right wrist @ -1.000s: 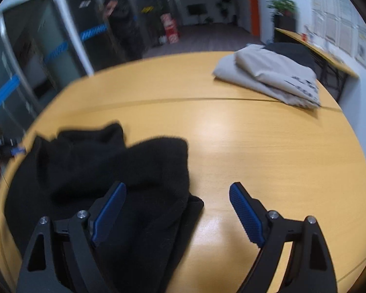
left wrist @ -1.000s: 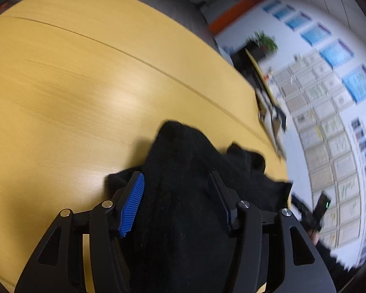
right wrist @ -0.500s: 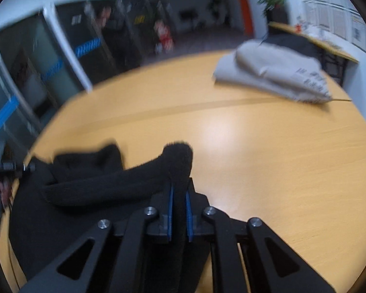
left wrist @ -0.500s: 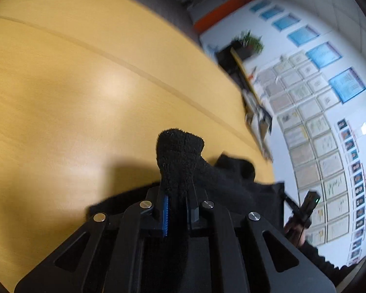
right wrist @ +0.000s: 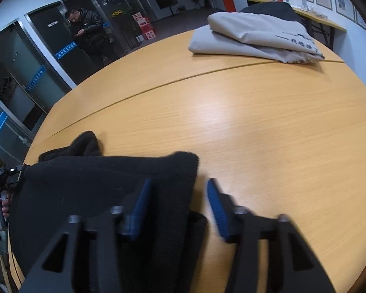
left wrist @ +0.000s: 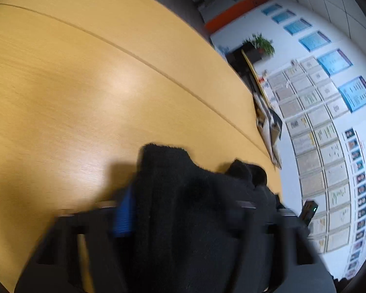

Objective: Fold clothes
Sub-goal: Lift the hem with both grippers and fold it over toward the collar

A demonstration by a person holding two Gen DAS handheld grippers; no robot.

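A black fleece garment (right wrist: 97, 185) lies on the near part of the wooden table (right wrist: 268, 127), folded over with a straight right edge. My right gripper (right wrist: 177, 195) is open, its blue pads either side of that edge, not gripping. In the left wrist view the same black garment (left wrist: 183, 195) fills the space between the jaws of my left gripper (left wrist: 180, 210), which is open; the blue left pad (left wrist: 124, 214) shows, and the right finger is mostly hidden by cloth. The view is blurred.
A folded grey garment (right wrist: 253, 36) lies on the far right of the table, with a dark one behind it. A seam (right wrist: 183, 79) runs across the tabletop. A man (right wrist: 87, 34) stands by glass doors beyond the table.
Both grippers were open, then shut on the black garment half a second ago, and now both have opened. The cloth now lies folded flat with a straight edge.
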